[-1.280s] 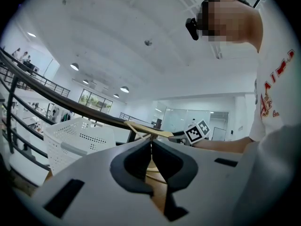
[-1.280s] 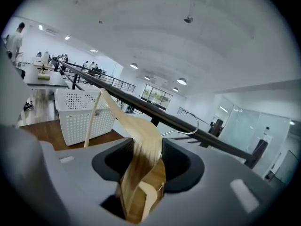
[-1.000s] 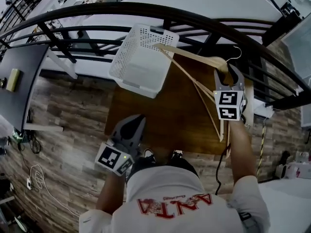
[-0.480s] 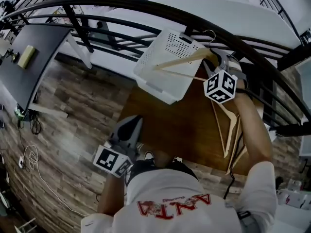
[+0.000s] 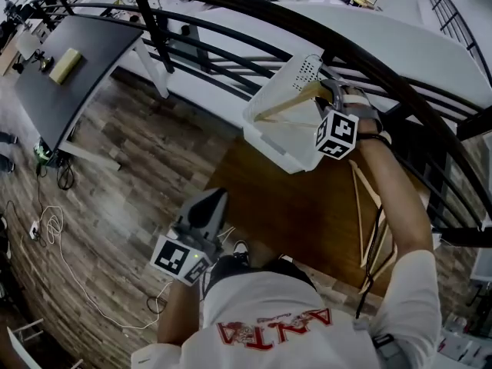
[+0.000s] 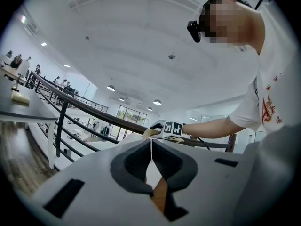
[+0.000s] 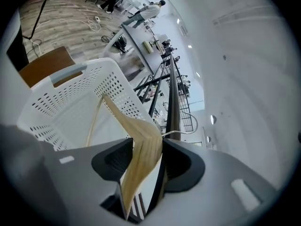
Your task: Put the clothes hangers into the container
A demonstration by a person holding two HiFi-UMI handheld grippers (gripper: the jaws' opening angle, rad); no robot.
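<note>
Up from the right side of the surface [image 5: 292,214], the right gripper [image 5: 332,92] has carried the hanger [image 5: 286,103] to the white container [image 5: 280,141]. One wooden arm now slants down inside the container, and the head view has swung left along the railing [image 5: 254,8].

At far left a dark desk [image 5: 54,98] stands on the wood-plank floor [image 5: 131,167] with a pale block [image 5: 66,58] lying on it. Loose cables [image 5: 34,227] trail over the boards below it. The black railing curves across the top of the room, with white ledges beyond it.

The left gripper [image 5: 209,203] hangs low, off the near left corner of the brown surface. Its fingers are together with nothing between them, as the left gripper view confirms [image 6: 151,147].

The perforated container sits at the far left corner of the surface, just under the rail. In the right gripper view the fingers are clamped on the flat wood at the neck of the hanger [image 7: 141,149], with the wire hook curling out beside them. The container's holed wall [image 7: 61,107] rises behind.

Further right, spare hangers [image 5: 363,206] lie on the surface, well apart from the container.

Each gripper carries a marker cube [image 5: 338,134] with black-and-white square codes. Red letters on the person's white shirt [image 5: 277,314] spell ANTA.
</note>
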